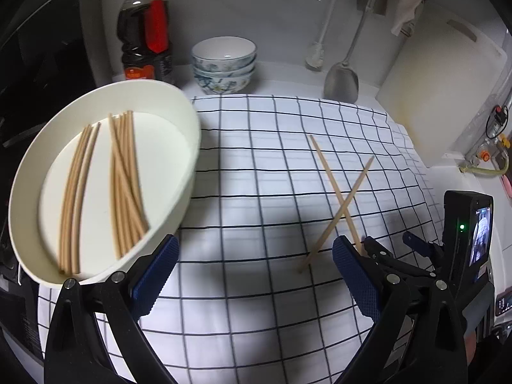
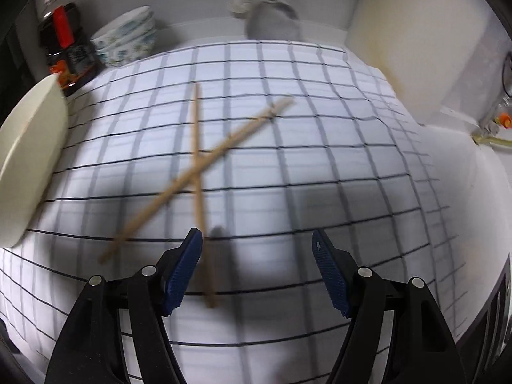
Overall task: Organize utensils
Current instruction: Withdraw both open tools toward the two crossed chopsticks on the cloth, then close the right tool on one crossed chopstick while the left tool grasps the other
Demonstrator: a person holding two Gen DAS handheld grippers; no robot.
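left tongs (image 1: 254, 252): jaws wide apart, nothing between them, above the checked cloth (image 1: 256, 304); left finger sits right at the near rim of the dish.
right tongs (image 2: 257, 244): jaws spread, holding nothing; the near end of one loose chopstick lies between the fingers, close to the left pad (image 2: 184, 268). Touching or not, can't tell, frame is motion-blurred.
dish (image 1: 188, 147): white oval, on the cloth's left edge, looks tilted in the left view. Holds a batch of chopsticks (image 1: 124, 179) in two loose bundles, lying lengthwise.
loose pair (image 1: 339, 198): two chopsticks crossed in an X on the cloth, right of the dish and well apart from it, just ahead of the right tongs.
cloth: white with dark grid, covers the counter.
back of counter: sauce bottle (image 1: 144, 32) with red cap, stack of patterned bowls (image 1: 224, 64) beside it, metal spatula (image 1: 340, 80) and white brush (image 1: 315, 54) against the wall, cutting board (image 1: 441, 96) leaning at the right.
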